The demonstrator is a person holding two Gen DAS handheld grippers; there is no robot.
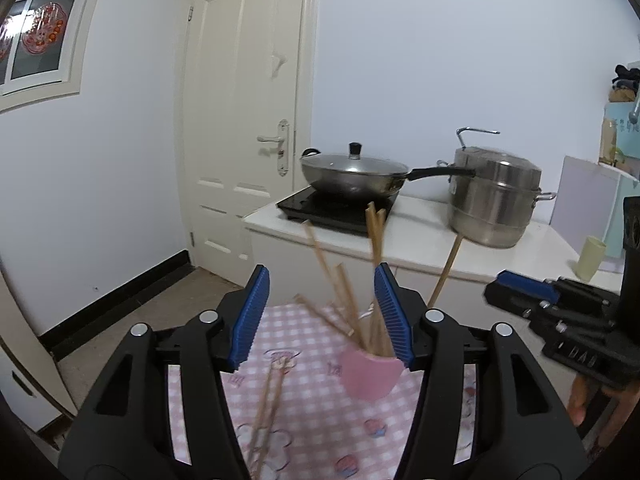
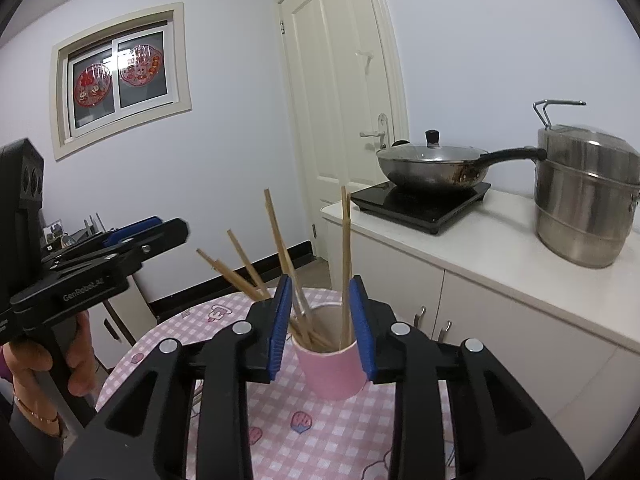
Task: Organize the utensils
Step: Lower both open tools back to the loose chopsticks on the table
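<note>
A pink cup point(image 1: 370, 376) point(image 2: 332, 372) stands on the pink checked tablecloth point(image 1: 312, 412) and holds several wooden chopsticks point(image 1: 346, 296) point(image 2: 280, 236) that fan out upward. A loose pair of chopsticks point(image 1: 268, 412) lies on the cloth left of the cup. My left gripper point(image 1: 320, 312) is open and empty, raised just short of the cup; it also shows in the right wrist view point(image 2: 148, 232). My right gripper point(image 2: 320, 320) is open with its blue pads on either side of the cup's rim; it also shows in the left wrist view point(image 1: 520, 284).
A white counter point(image 2: 500, 248) behind the table bears a black induction hob point(image 2: 424, 200) with a lidded wok point(image 2: 432, 164) and a steel steamer pot point(image 2: 584, 196). A yellowish cup point(image 1: 590, 258) stands at the counter's right. A white door point(image 1: 248, 120) is behind.
</note>
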